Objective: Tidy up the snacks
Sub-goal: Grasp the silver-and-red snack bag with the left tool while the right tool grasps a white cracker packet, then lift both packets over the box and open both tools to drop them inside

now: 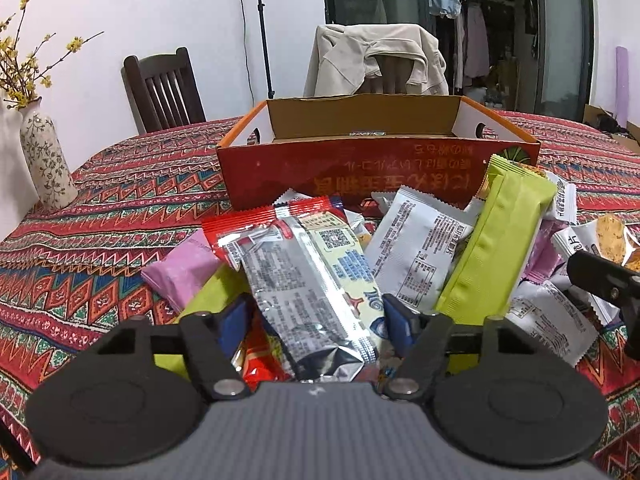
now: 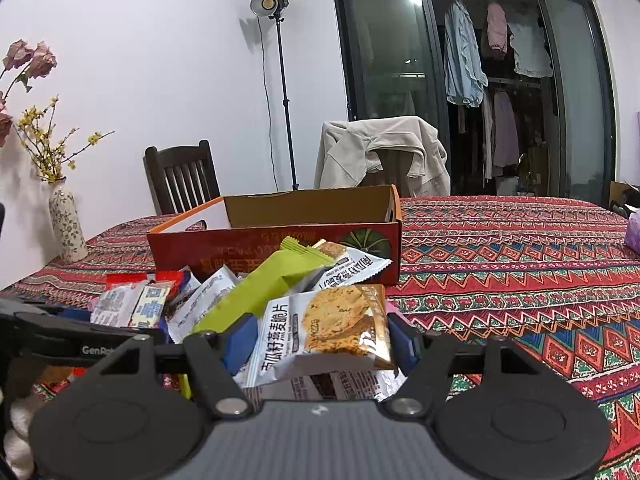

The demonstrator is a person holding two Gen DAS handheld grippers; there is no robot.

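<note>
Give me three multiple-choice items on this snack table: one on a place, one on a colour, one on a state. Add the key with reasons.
1. The snack pile lies
A. inside the box
B. on the tablecloth, in front of the cardboard box
C. on a chair seat

2. The long packet sticking up highest from the pile is
A. blue
B. black
C. lime green

3. The cardboard box is
A. open at the top
B. taped shut
C. tipped onto its side

Key:
1 B: the packets are heaped on the patterned cloth against the box's red front wall.
2 C: its wrapper is plain lime green, and its top edge overlaps the box front.
3 A: it stands upright with no lid, and its brown inner walls show.
</note>
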